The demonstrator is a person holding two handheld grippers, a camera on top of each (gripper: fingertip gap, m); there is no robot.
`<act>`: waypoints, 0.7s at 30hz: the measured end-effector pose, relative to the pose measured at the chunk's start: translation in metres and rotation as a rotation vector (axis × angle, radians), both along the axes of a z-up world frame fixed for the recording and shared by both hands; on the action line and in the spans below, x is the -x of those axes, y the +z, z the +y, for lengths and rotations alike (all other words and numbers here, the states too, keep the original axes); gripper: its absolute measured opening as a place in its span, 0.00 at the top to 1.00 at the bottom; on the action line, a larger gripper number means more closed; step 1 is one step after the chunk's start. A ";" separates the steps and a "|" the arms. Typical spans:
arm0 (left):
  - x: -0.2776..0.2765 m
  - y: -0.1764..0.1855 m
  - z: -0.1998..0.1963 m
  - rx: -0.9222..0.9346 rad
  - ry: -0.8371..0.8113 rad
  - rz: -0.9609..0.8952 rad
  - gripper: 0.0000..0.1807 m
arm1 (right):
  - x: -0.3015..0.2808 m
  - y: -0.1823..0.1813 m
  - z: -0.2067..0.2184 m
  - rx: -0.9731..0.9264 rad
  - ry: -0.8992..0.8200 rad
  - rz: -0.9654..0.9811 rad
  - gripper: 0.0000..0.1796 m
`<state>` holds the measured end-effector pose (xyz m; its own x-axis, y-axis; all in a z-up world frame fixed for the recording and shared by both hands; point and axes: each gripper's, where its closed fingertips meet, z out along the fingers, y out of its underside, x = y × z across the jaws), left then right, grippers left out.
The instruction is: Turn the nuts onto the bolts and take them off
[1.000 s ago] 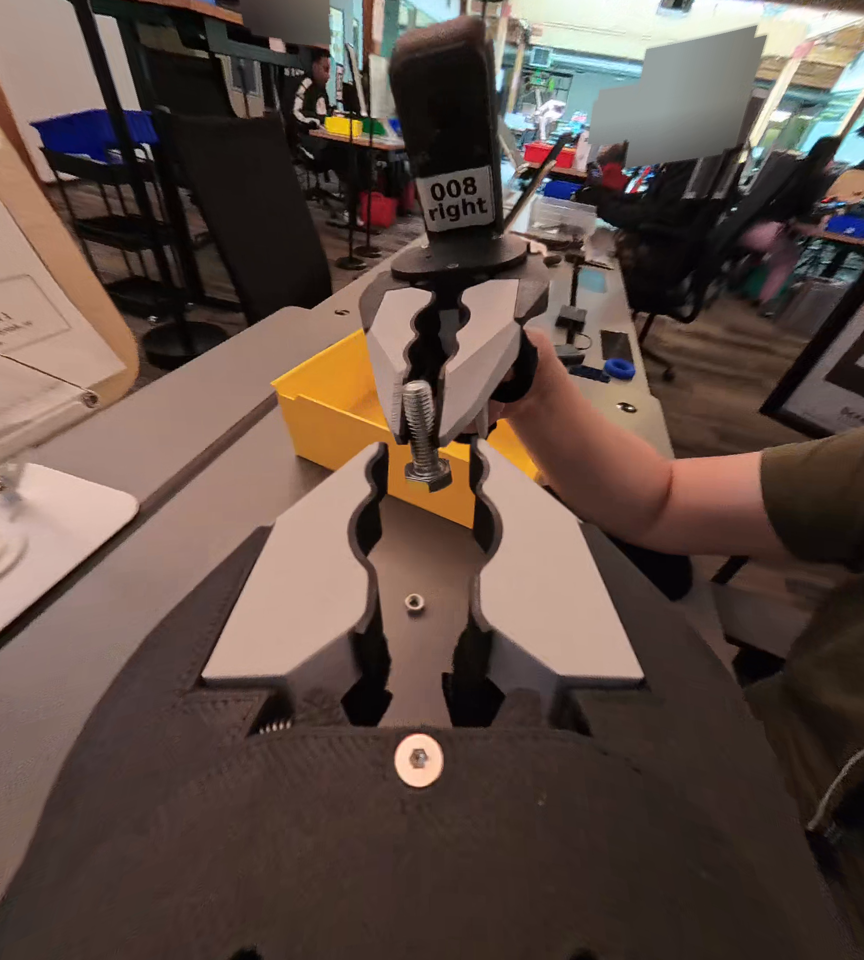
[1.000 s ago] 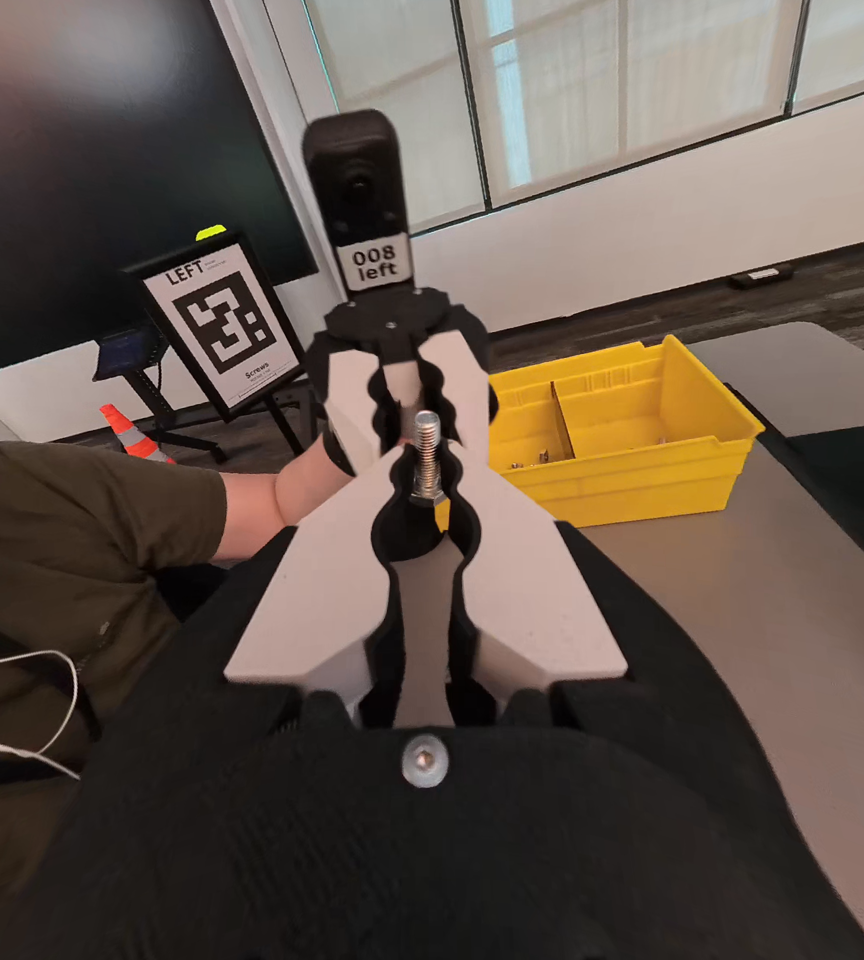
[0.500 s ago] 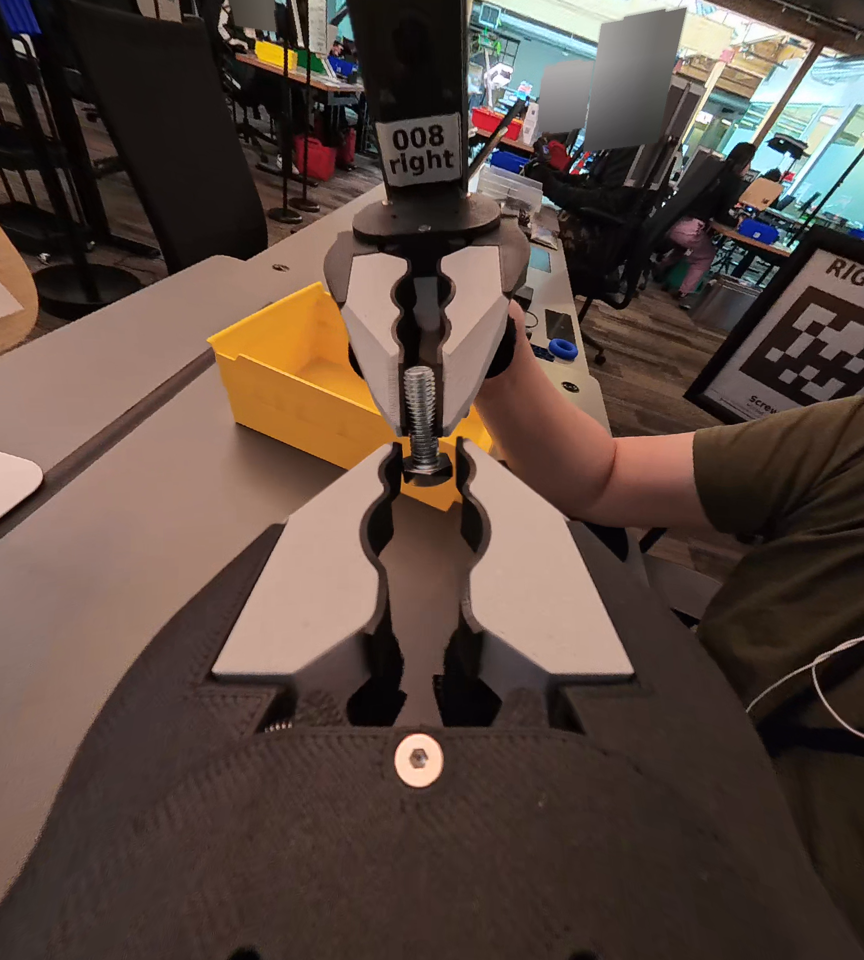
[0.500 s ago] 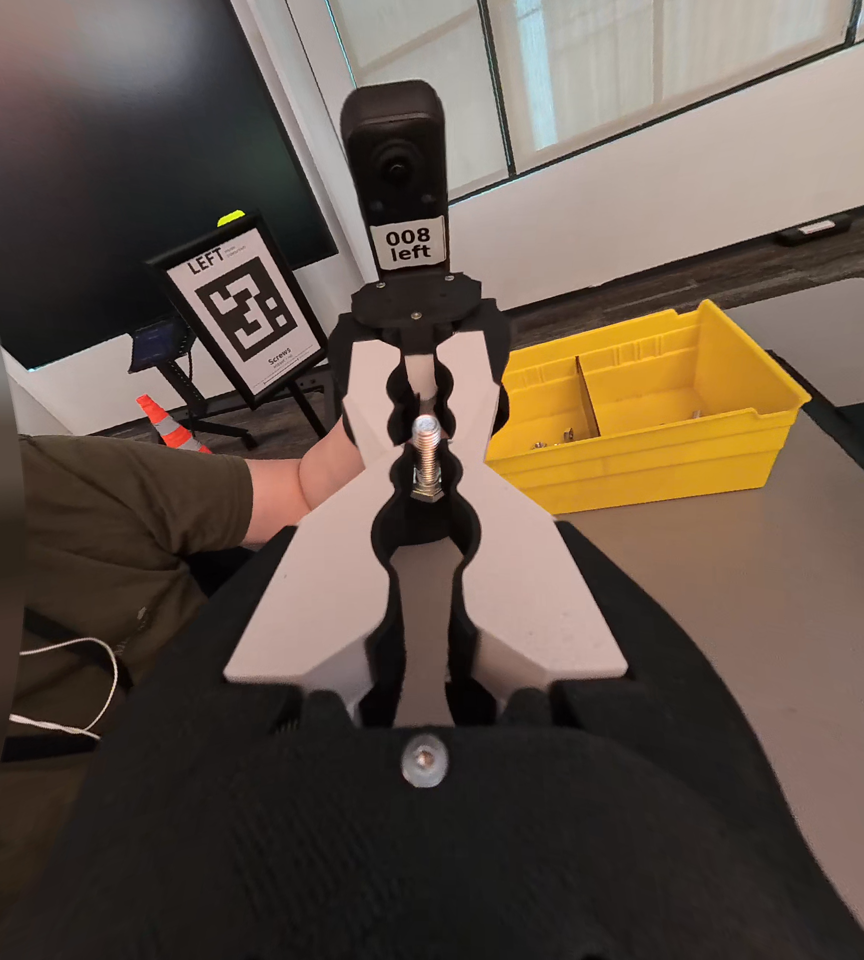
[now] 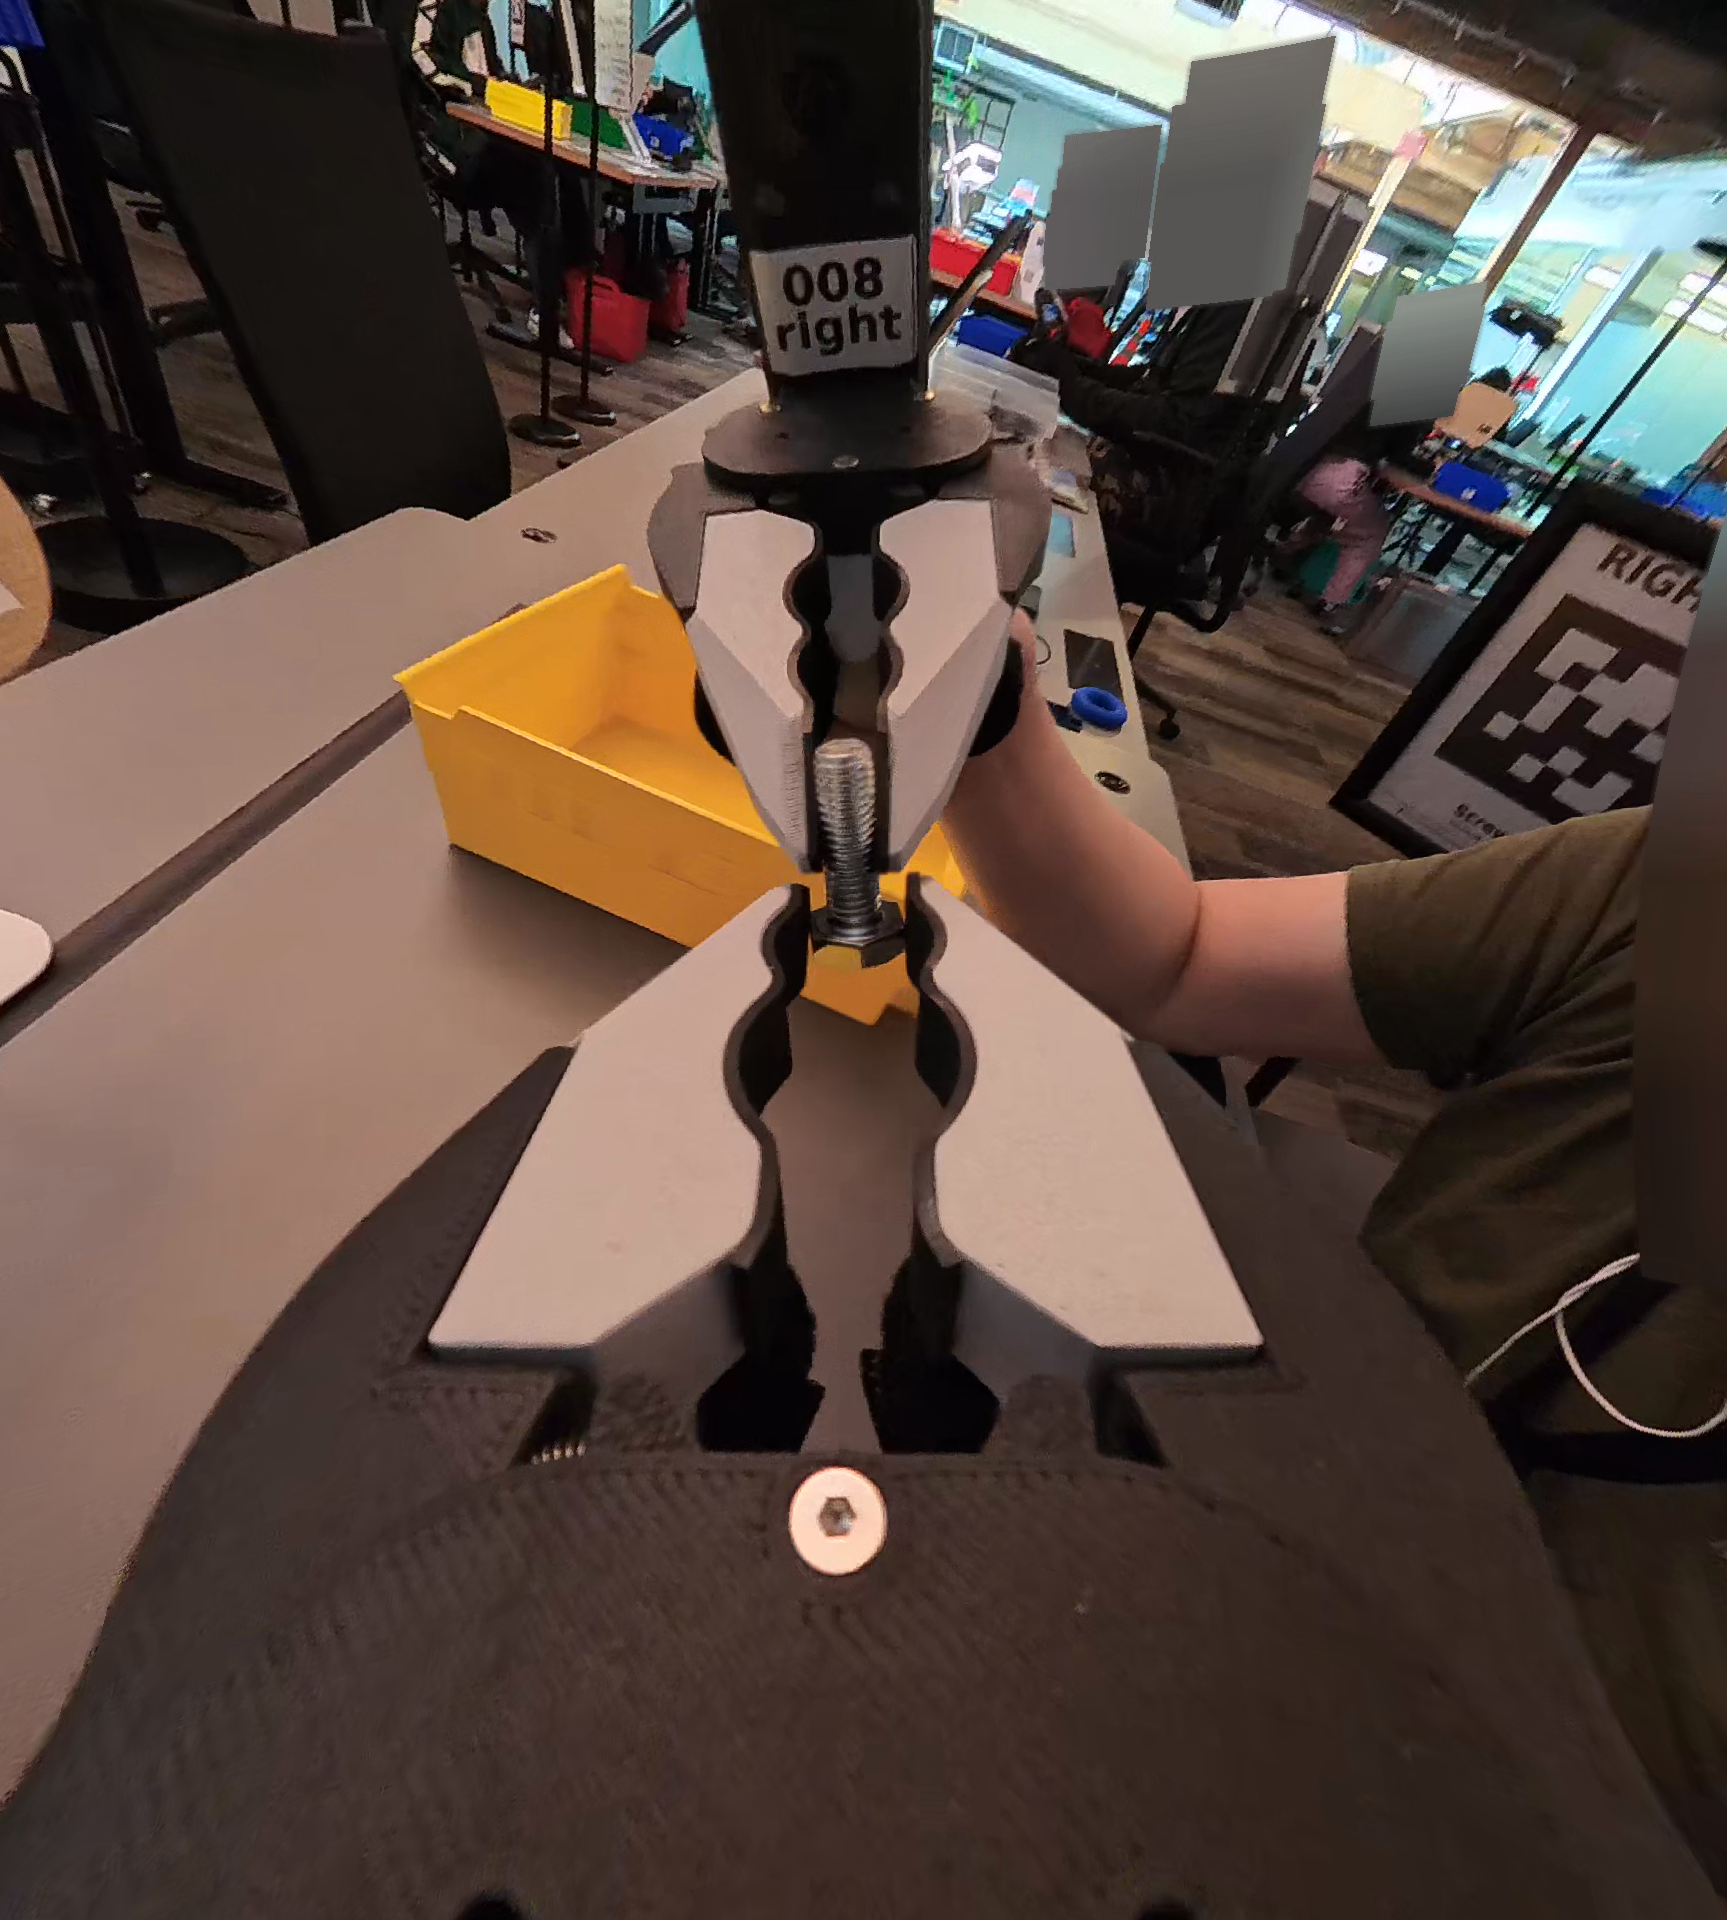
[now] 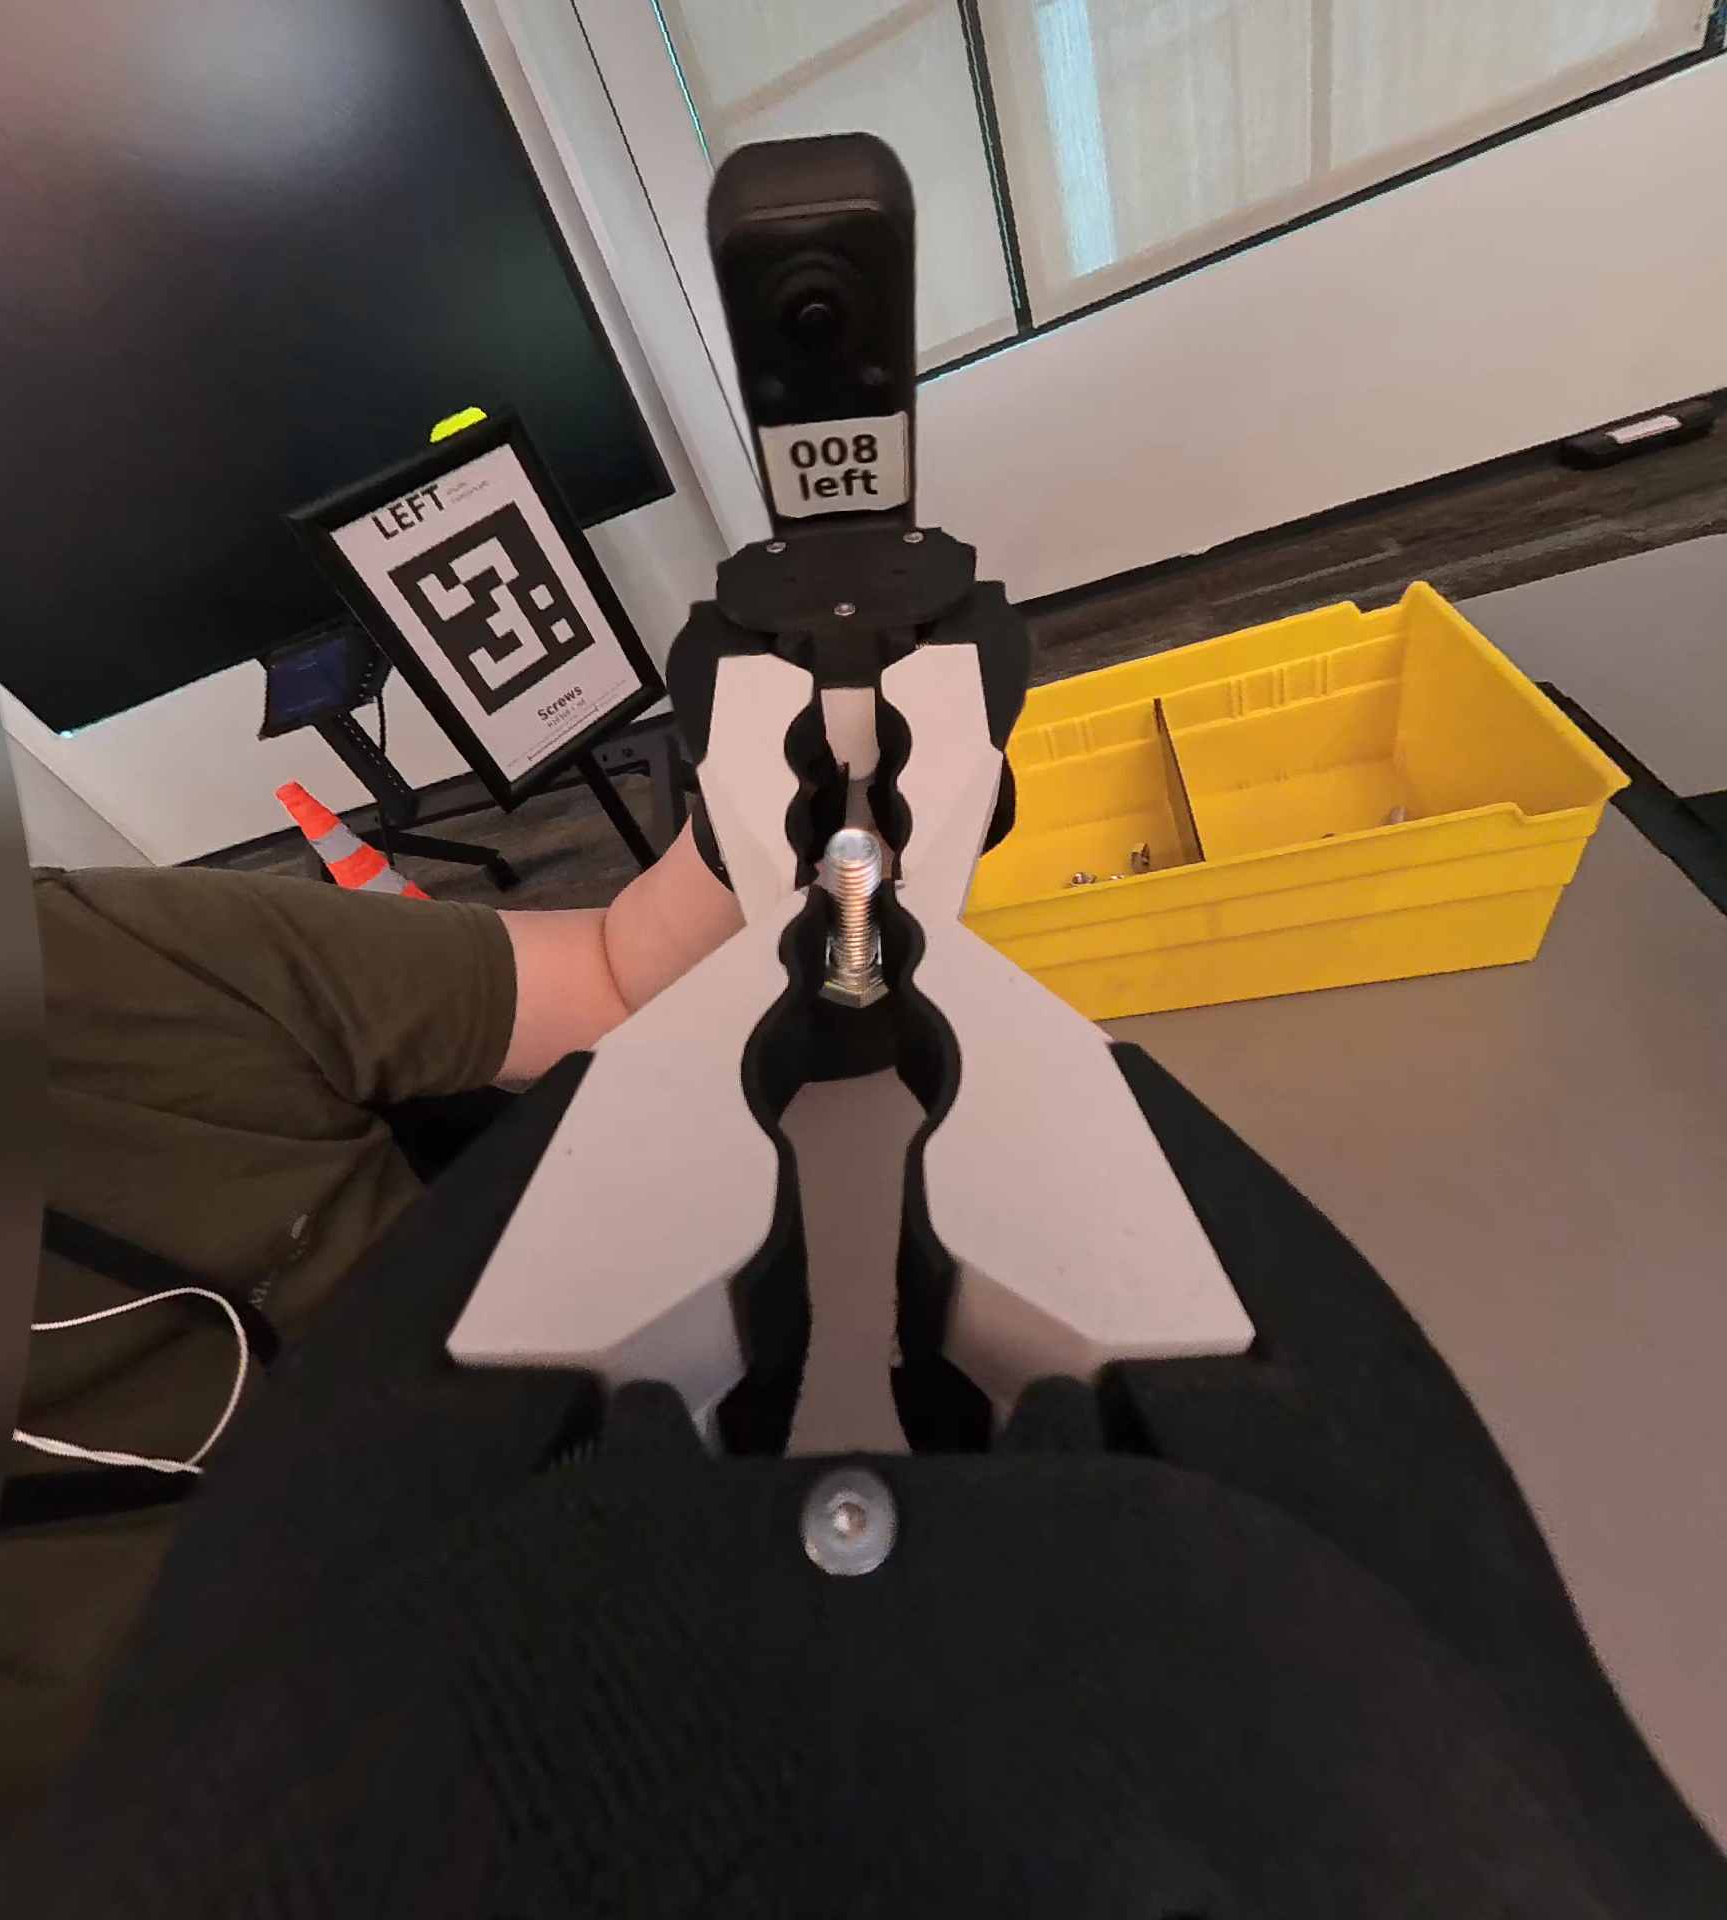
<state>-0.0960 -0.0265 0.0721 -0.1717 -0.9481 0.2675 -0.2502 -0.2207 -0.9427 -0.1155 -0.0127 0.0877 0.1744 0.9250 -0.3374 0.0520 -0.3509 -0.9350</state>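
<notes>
While right tongs [image 5: 846, 831] clamp bolt [image 5: 846, 821], nut [image 5: 851, 923] btwn left tongs [image 5: 851, 914].

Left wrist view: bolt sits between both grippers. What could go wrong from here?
1. The right gripper pinches the bolt on bare threads only, so turning force could spin or tilt it in the grip.
2. The left gripper flanks the hex piece at the bolt's lower end with just its very tips. The piece may slip out and drop onto the table.

Shiny threaded metal bolt [image 5: 846, 831] w/ nut [image 5: 851, 927]; glossy yellow plastic bin [image 5: 568, 769].
</notes>
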 end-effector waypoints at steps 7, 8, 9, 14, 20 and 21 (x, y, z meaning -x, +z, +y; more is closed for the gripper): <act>0.000 0.001 -0.004 0.019 -0.022 0.002 0.91 | 0.001 0.000 -0.003 0.047 0.026 0.013 0.95; 0.001 0.001 -0.004 0.011 -0.026 0.003 0.91 | 0.001 0.000 -0.004 0.057 0.035 0.016 0.95; 0.001 0.001 -0.005 0.001 -0.032 0.006 0.91 | 0.001 -0.001 -0.005 0.065 0.043 0.016 0.95; 0.001 0.001 -0.006 0.007 -0.040 0.005 0.91 | 0.002 -0.001 -0.005 0.072 0.051 0.023 0.95; 0.001 0.008 -0.004 0.046 -0.031 -0.037 0.91 | 0.000 0.009 -0.004 0.045 0.040 0.076 0.95; 0.002 0.012 -0.004 0.059 -0.030 -0.059 0.91 | -0.001 0.012 -0.004 0.035 0.040 0.093 0.95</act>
<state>-0.0977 -0.0306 0.0845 -0.2171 -0.9253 0.3110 -0.2020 -0.2691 -0.9417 -0.1144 -0.0166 0.0999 0.1043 0.9178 -0.3831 -0.0204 -0.3831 -0.9235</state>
